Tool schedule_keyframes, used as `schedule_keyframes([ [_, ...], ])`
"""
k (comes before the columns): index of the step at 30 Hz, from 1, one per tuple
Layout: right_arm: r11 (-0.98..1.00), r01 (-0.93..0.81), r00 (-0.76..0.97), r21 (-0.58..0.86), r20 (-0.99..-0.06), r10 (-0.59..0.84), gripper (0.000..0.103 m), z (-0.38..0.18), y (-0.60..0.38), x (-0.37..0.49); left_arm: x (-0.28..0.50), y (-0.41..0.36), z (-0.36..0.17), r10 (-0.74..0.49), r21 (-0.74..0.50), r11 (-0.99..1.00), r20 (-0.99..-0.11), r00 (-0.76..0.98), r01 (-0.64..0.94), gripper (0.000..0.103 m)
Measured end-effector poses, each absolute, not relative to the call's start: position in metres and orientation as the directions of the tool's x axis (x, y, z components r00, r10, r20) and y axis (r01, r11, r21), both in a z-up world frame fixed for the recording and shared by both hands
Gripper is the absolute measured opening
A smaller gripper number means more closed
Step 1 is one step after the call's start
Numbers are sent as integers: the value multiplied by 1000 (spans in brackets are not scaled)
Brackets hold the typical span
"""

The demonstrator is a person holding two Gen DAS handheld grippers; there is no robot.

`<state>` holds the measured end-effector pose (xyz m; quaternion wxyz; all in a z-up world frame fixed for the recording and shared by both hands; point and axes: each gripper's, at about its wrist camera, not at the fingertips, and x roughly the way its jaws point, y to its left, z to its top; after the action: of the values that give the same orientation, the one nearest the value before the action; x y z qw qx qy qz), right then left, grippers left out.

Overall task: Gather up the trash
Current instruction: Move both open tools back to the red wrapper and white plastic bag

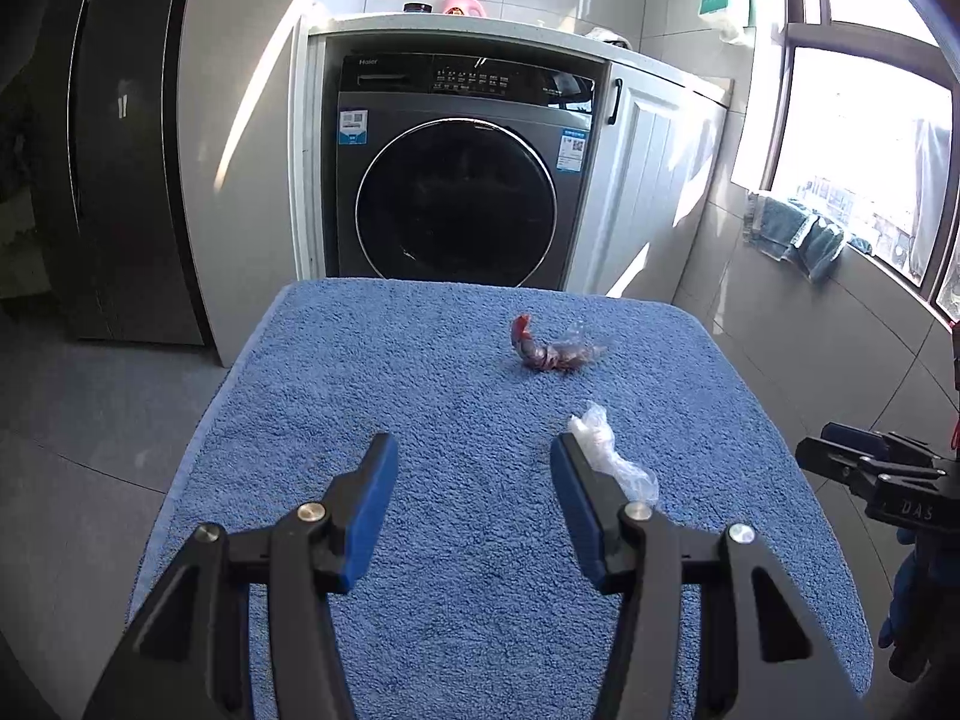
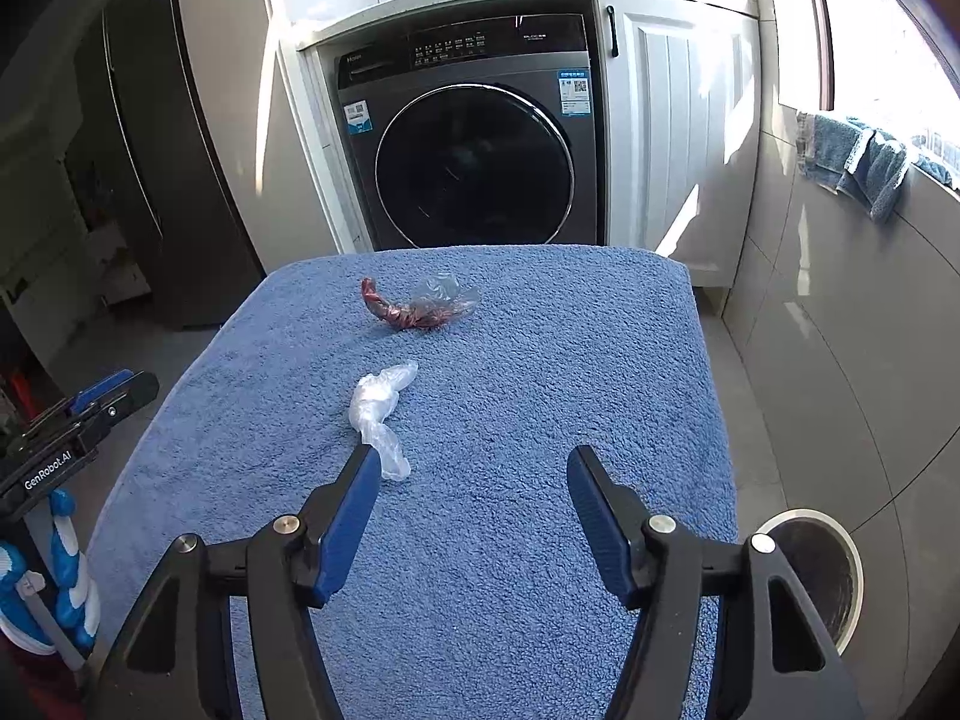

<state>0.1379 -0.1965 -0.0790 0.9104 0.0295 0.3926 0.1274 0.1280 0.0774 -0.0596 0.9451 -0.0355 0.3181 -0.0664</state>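
Observation:
Two bits of trash lie on a blue towel (image 1: 420, 420) (image 2: 570, 360). A crumpled clear plastic wrapper (image 1: 606, 456) (image 2: 378, 408) lies nearer. A red and clear twisted wrapper (image 1: 549, 348) (image 2: 420, 303) lies farther back. My left gripper (image 1: 474, 450) is open above the towel, its right finger just beside the clear wrapper, nothing between the pads. My right gripper (image 2: 474, 459) is open too, its left fingertip next to the clear wrapper's near end, with nothing between its pads. Each gripper shows at the edge of the other's view: the right gripper (image 1: 840, 456) and the left gripper (image 2: 120, 390).
A round bin (image 2: 822, 570) with a metal rim stands on the floor right of the towelled surface. A dark washing machine (image 1: 456, 168) (image 2: 474, 138) sits behind, under a white counter with a pink bottle (image 1: 463, 0). Blue cloths (image 2: 864, 162) hang on the window sill. A dark cabinet (image 1: 120, 138) stands left.

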Motion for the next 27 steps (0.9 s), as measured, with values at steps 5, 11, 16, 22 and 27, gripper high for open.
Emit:
schedule_keyframes([
  [5, 962, -219, 636, 163, -724, 267, 63, -90, -196, 150, 140, 73, -72, -145, -103, 989, -638, 756, 102, 51],
  [11, 954, -253, 607, 161, -742, 286, 63, -101, -188, 164, 155, 67, -84, -142, -90, 990, -679, 720, 111, 51],
  [16, 943, -287, 580, 167, -753, 310, 63, -112, -178, 177, 168, 65, -94, -137, -76, 990, -710, 691, 118, 51],
  [22, 927, -330, 548, 175, -764, 340, 63, -125, -165, 191, 184, 67, -102, -142, -73, 989, -734, 664, 130, 52],
  [27, 911, -371, 520, 180, -772, 365, 63, -134, -153, 203, 220, 78, -98, -225, -147, 974, -734, 641, 173, 62],
])
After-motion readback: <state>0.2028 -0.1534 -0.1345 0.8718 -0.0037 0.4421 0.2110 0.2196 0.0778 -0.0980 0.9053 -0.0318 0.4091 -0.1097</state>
